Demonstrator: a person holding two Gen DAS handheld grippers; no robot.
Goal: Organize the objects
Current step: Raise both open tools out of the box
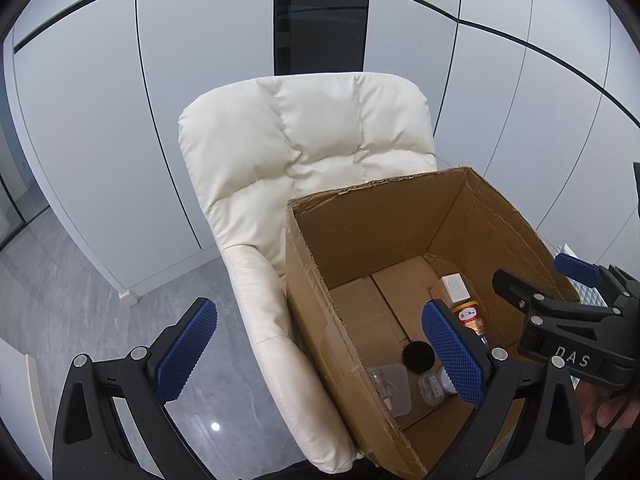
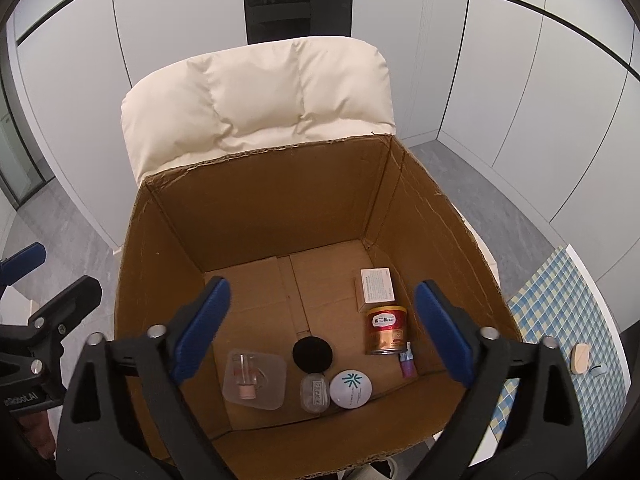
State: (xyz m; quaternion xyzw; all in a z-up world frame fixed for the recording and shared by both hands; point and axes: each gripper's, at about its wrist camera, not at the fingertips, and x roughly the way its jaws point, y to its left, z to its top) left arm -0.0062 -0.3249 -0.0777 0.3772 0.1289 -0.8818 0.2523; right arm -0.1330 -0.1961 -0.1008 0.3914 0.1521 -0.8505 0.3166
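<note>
Only right view shows white disc (image 2: 351, 389) (perhaps lid); both grippers wide, empty.

We read "DAS" in white letters on the black body of the right gripper (image 1: 576, 354). The red and gold can (image 2: 386, 330) in the cardboard box (image 2: 160, 280) carried a white label, too blurred for us to read. The round white lid (image 2: 351, 389) showed a teal logo, and its small lettering stayed illegible.
</note>
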